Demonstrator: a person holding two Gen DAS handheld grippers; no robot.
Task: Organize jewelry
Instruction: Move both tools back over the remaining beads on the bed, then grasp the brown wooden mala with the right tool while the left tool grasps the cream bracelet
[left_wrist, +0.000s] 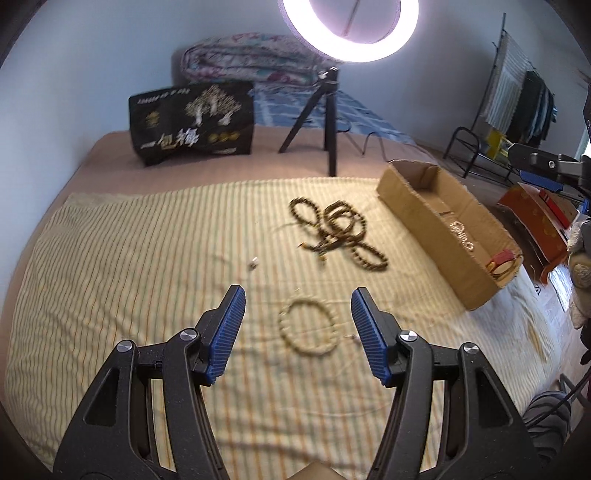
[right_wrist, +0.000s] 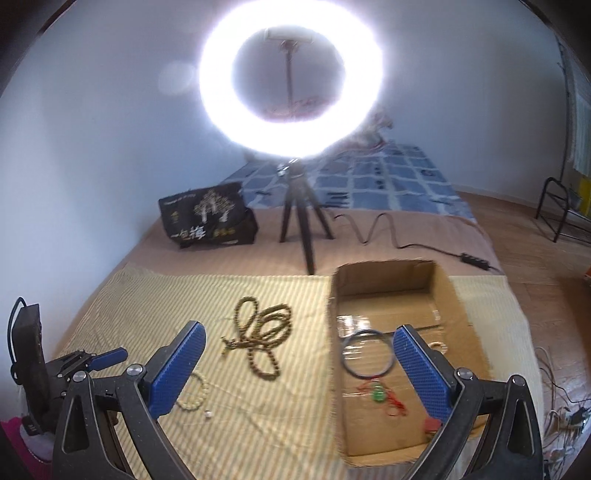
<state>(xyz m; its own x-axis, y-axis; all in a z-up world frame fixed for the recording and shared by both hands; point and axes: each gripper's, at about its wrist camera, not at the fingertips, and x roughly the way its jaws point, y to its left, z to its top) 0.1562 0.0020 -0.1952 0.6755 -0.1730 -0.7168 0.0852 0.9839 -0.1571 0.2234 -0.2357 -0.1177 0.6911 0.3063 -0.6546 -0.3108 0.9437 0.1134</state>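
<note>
- Nearest the lens, the left tool (left_wrist: 297, 306) hangs with its ribbed blue pads spread wide and nothing between them, poised over a small bracelet of pale round beads (left_wrist: 307, 328) lying flat on the striped yellow bedspread (left_wrist: 129, 258), toward the bed's near edge.
- The right tool (right_wrist: 299, 354) is likewise gaping and empty, held above the near end of the long open brown cardboard box (right_wrist: 454, 306) that sits toward the bed's right edge.
- Already in the box, as the right wrist view shows: a thin dark hoop bangle (right_wrist: 366, 354), a green pendant on red cord (right_wrist: 377, 395), and further small pieces too blurred to name.
- Still out on the bedspread: a long tangled strand of dark brown wooden beads (left_wrist: 338, 230) near the middle of the bed, just beside the box's long wall but not touching it; the pale bracelet; and a tiny white bead or stud (left_wrist: 253, 264) well apart from both.
- Judged from this layout, the sorting is partly done, with at least three loose items left to move; the pale bracelet looks like the next pick.
- Behind, at the bed's far edge, a glowing ring light on a black tripod (right_wrist: 291, 88) stands beside a black printed bag (left_wrist: 192, 122).
</note>
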